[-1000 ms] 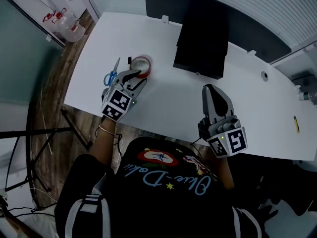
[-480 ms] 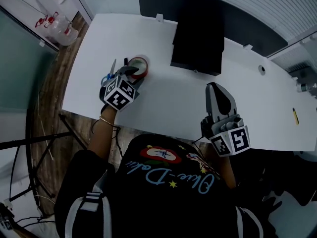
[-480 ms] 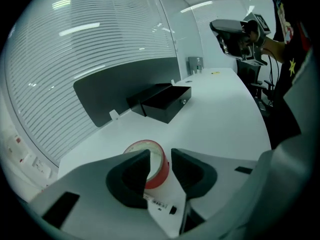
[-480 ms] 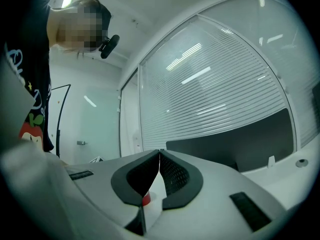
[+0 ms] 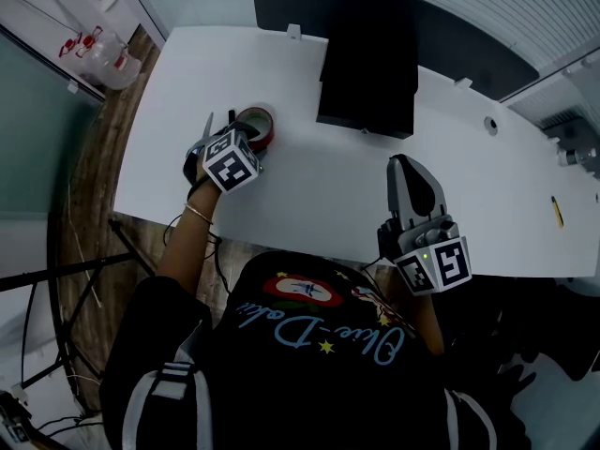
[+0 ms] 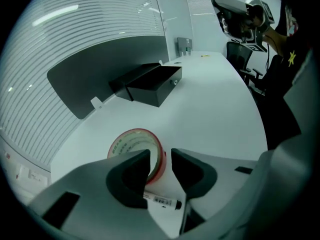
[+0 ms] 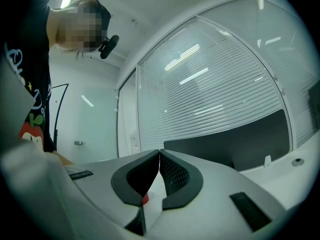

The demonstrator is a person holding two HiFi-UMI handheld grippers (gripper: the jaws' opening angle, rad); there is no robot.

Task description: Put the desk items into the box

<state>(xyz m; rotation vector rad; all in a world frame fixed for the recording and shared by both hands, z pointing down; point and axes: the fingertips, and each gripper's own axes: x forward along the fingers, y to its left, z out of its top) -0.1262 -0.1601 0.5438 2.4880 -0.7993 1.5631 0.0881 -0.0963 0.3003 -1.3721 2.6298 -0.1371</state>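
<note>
A red tape roll (image 5: 256, 123) lies flat on the white desk (image 5: 309, 195), left of the open black box (image 5: 367, 64). My left gripper (image 5: 248, 142) points steeply down at the tape roll. In the left gripper view this left gripper (image 6: 160, 159) is open and its jaws have just been opening. They straddle the near wall of the tape roll (image 6: 135, 146) without pressing on it. A black marker (image 6: 162, 201) lies on the desk under the jaws. My right gripper (image 5: 403, 165) hovers near the desk's front edge. The right gripper (image 7: 159, 156) is shut, nothing in it.
Blue-handled scissors (image 5: 204, 131) lie just left of the left gripper. A yellow pen (image 5: 558, 211) rests at the desk's far right. A dark partition (image 6: 100, 69) runs behind the desk and box (image 6: 150, 84). Bottles (image 5: 98, 40) stand on the floor beyond the left end.
My left gripper has moved forward and down onto the tape roll, tipping more steeply, and its jaws stand wider. The right gripper has stayed where it was.
</note>
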